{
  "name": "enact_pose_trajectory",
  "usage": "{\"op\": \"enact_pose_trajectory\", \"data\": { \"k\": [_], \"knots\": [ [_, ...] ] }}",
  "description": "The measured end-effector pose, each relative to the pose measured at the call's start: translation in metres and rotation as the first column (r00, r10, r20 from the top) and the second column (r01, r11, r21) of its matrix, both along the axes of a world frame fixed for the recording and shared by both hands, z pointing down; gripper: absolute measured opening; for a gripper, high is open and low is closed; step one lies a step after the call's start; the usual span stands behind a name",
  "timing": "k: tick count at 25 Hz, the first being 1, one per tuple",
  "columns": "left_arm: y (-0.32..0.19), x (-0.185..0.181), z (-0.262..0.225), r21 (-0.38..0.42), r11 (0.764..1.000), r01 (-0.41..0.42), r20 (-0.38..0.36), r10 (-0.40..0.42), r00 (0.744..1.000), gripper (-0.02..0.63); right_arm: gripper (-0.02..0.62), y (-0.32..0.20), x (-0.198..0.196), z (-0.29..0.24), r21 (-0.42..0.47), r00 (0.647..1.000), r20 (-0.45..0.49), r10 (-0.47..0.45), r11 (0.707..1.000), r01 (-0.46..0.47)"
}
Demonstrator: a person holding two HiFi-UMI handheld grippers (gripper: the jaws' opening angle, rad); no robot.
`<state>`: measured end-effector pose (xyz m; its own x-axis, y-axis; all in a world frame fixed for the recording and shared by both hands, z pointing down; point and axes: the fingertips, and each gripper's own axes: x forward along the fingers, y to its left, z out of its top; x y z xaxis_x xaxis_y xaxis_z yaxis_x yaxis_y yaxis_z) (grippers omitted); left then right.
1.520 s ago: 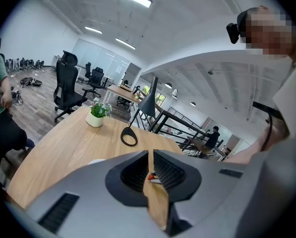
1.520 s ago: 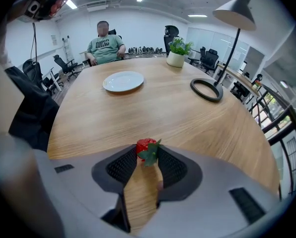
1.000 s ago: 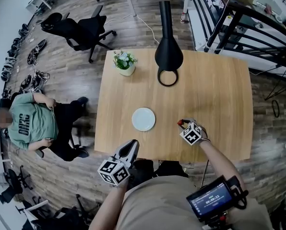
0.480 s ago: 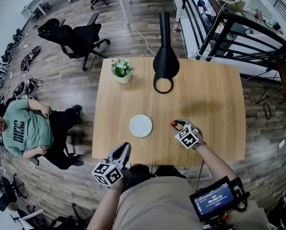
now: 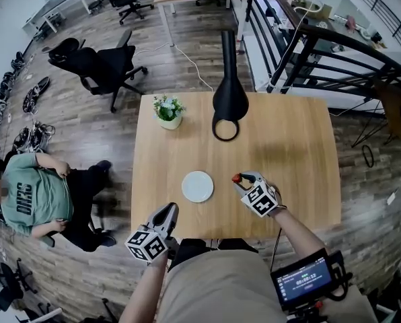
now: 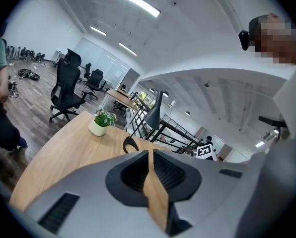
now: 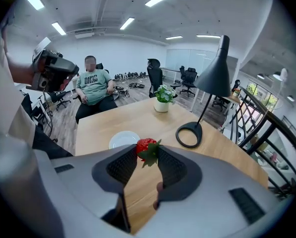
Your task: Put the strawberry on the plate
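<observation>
A red strawberry (image 7: 145, 146) with green leaves sits pinched between the tips of my right gripper (image 7: 147, 149), lifted clear of the wooden table (image 5: 288, 140). In the head view the right gripper (image 5: 241, 178) holds the strawberry (image 5: 236, 177) a little to the right of the white plate (image 5: 198, 186). The plate (image 7: 123, 139) lies bare beyond the jaws, to the left. My left gripper (image 5: 167, 213) hovers at the table's near edge, below the plate; its jaws (image 6: 149, 155) are shut with nothing between them.
A black desk lamp (image 5: 229, 99) with a ring base stands at the table's far middle, a small potted plant (image 5: 167, 110) at the far left. A person in a green shirt (image 5: 35, 192) sits on the floor at left. Black railings (image 5: 321, 52) run along the right.
My right gripper has risen off the table with the strawberry and drifted left toward the plate. The left gripper has shifted slightly along the near edge.
</observation>
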<state>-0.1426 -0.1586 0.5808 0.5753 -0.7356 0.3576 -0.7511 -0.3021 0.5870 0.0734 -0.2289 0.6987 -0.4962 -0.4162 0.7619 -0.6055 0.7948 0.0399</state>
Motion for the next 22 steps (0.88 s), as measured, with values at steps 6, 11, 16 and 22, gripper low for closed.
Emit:
{"op": "enact_pose_trajectory", "data": {
  "k": [6, 11, 16, 22],
  "knots": [
    [-0.011, -0.010, -0.001, 0.005, 1.000, -0.021, -0.013, 0.021, 1.000, 0.034, 0.138, -0.002, -0.020, -0.033, 0.042, 1.000, 0.013, -0.009, 0.999, 0.008],
    [-0.023, -0.020, 0.000, 0.004, 1.000, -0.010, -0.031, 0.010, 0.999, 0.034, 0.138, -0.005, -0.041, -0.054, 0.061, 0.999, 0.038, -0.027, 0.998, 0.025],
    [-0.032, -0.030, -0.006, 0.010, 1.000, 0.016, -0.042, -0.016, 0.999, 0.034, 0.138, -0.007, -0.065, -0.071, 0.079, 0.997, 0.051, -0.064, 0.995, 0.060],
    [-0.035, -0.050, -0.005, 0.010, 0.999, 0.048, -0.026, -0.048, 0.999, 0.034, 0.138, -0.011, -0.097, -0.078, 0.097, 0.991, 0.061, -0.117, 0.989, 0.111]
  ]
}}
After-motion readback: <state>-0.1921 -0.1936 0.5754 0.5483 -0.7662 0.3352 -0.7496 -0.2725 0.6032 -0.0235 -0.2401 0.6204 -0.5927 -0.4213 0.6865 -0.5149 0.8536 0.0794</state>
